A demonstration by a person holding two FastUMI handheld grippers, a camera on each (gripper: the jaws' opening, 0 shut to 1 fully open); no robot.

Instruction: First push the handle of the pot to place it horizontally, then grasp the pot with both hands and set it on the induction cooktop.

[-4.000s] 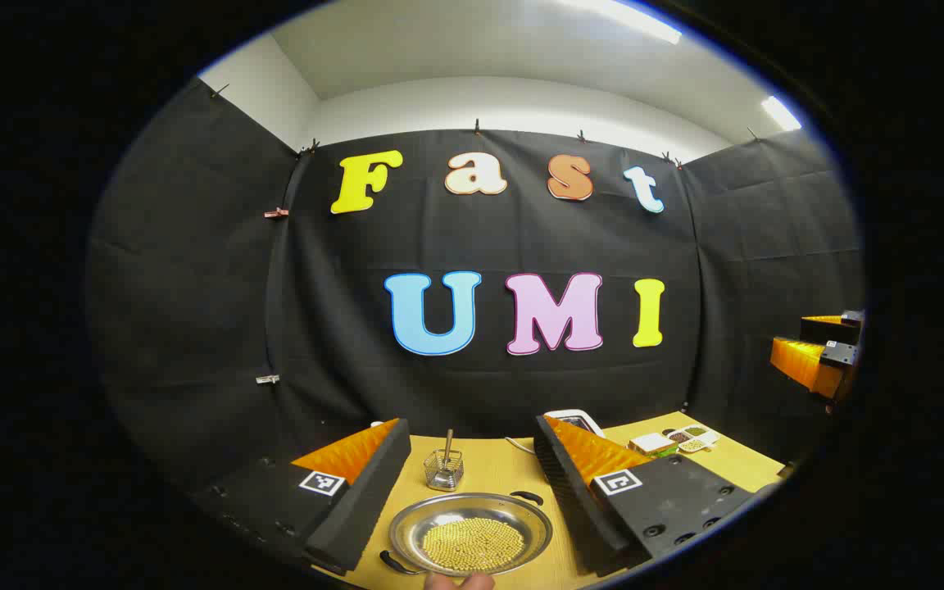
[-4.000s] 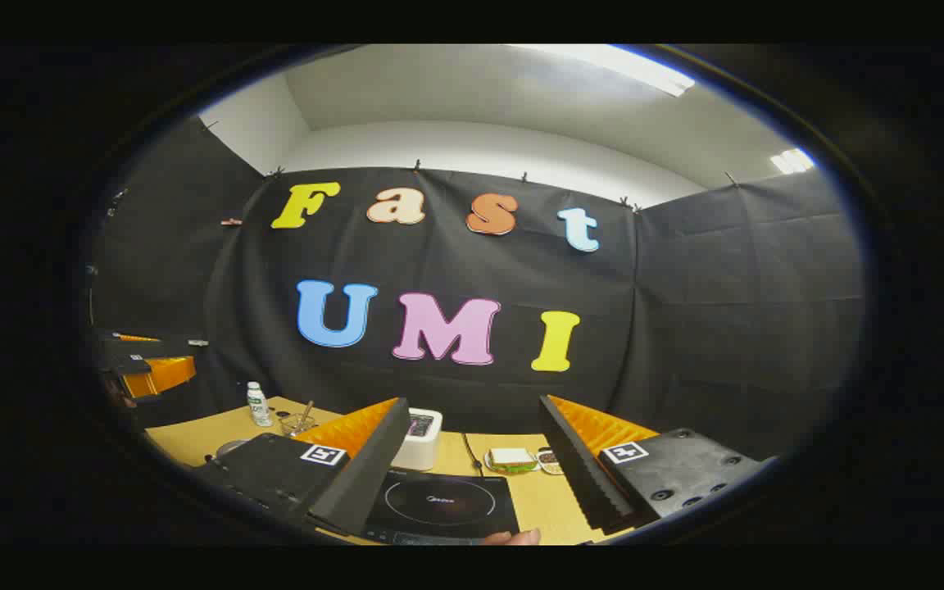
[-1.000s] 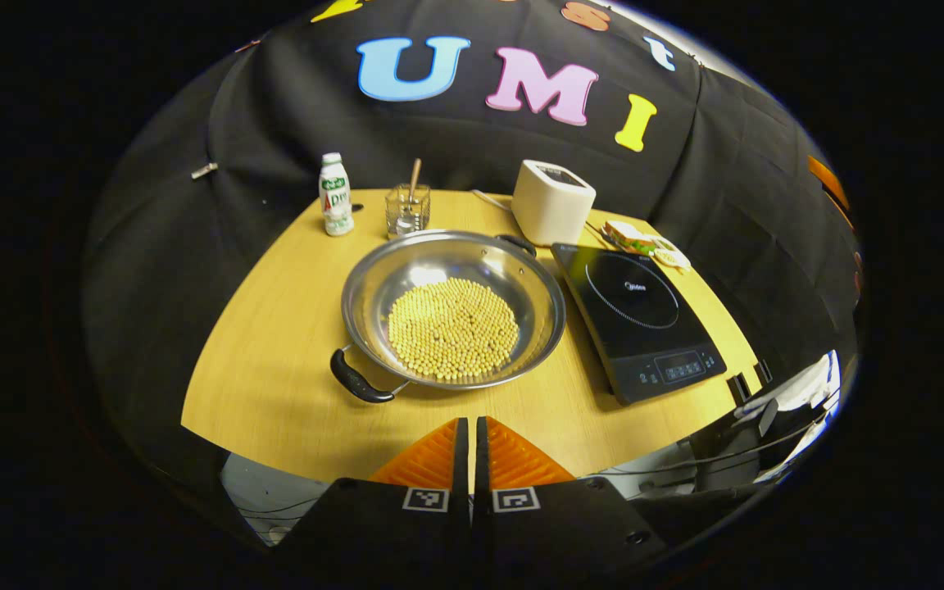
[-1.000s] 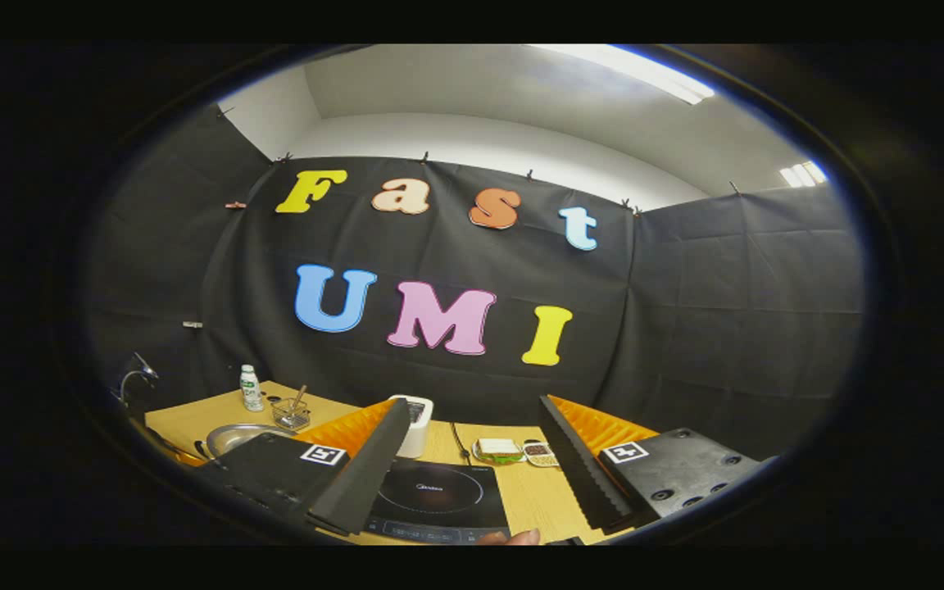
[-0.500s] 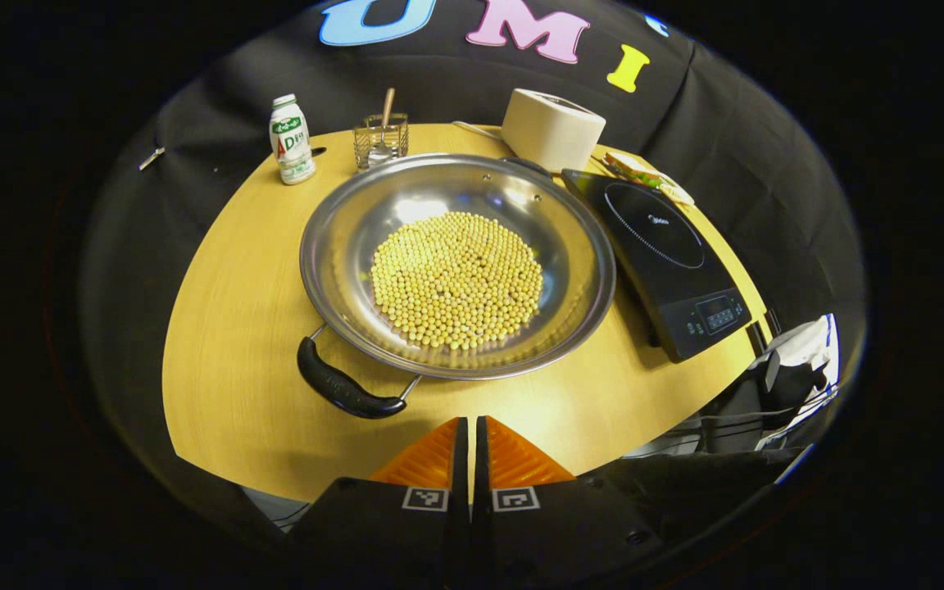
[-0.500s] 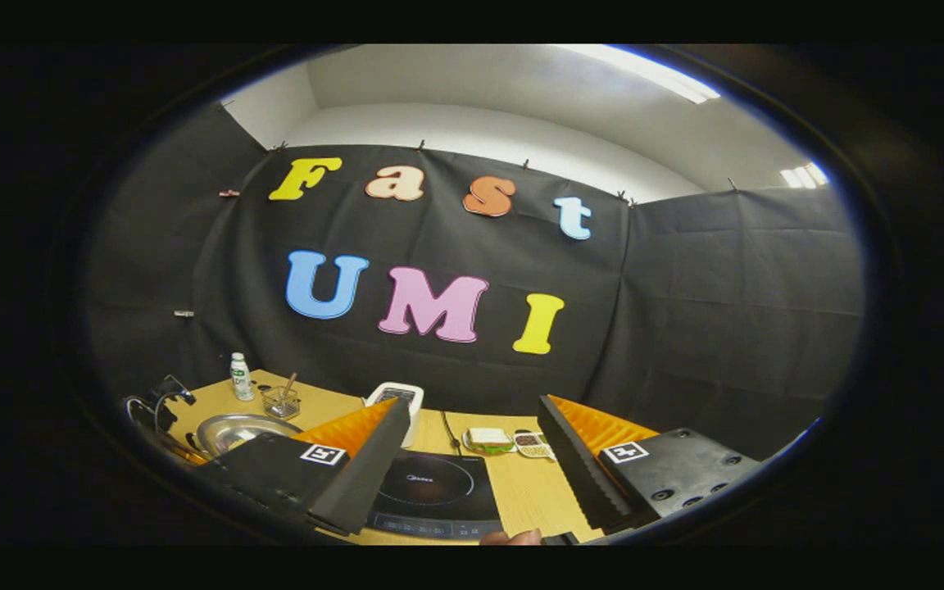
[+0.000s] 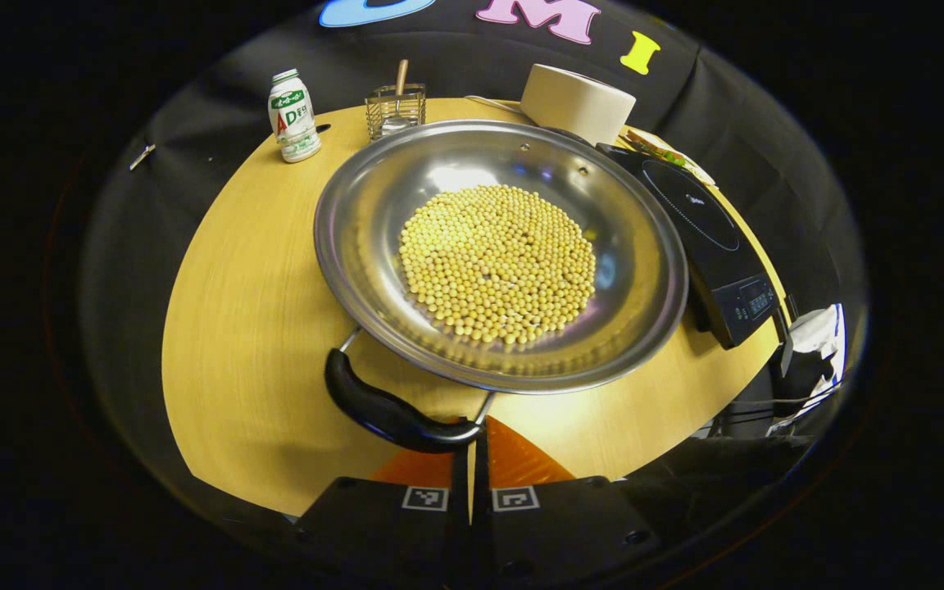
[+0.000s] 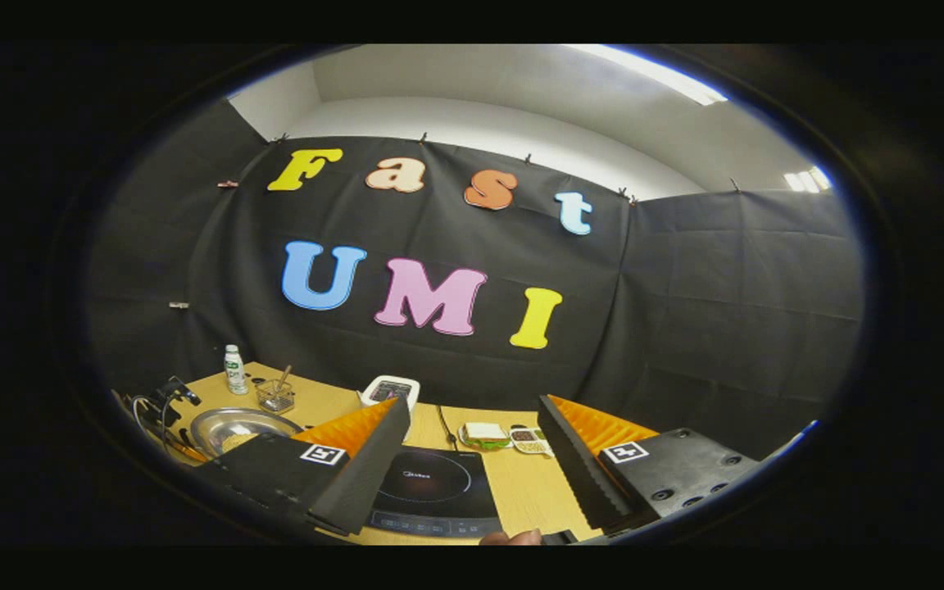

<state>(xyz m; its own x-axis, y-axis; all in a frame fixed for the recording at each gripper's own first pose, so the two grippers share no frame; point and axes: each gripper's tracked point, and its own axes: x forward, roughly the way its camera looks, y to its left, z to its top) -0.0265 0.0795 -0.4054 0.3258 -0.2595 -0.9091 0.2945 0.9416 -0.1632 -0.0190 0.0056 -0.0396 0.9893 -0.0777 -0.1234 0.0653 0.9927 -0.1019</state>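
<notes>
A steel pot [image 7: 357, 238] holding yellow beans stands on the wooden table [image 7: 242, 311]. Its black near handle [image 7: 386, 414] points toward me and to the left. My left gripper [image 7: 472, 455] is shut with nothing between its fingers, and the handle's right end lies right at the fingertips. The black induction cooktop [image 7: 705, 233] sits just right of the pot. In the right gripper view my right gripper [image 8: 472, 483] stands open above the cooktop [image 8: 431, 487], with the pot [image 8: 234, 426] far to its left.
Behind the pot stand a small bottle [image 7: 292, 115], a glass holder with a spoon [image 7: 396, 111] and a white appliance [image 7: 578, 102]. A sandwich plate [image 8: 484, 434] and a small dish [image 8: 529, 442] lie behind the cooktop. A fingertip [image 8: 513, 537] shows at the bottom edge.
My left gripper, open and level four seconds ago, has shut, tipped down and closed in on the pot's near handle, which now reaches its fingertips. The right gripper stays open and has barely shifted.
</notes>
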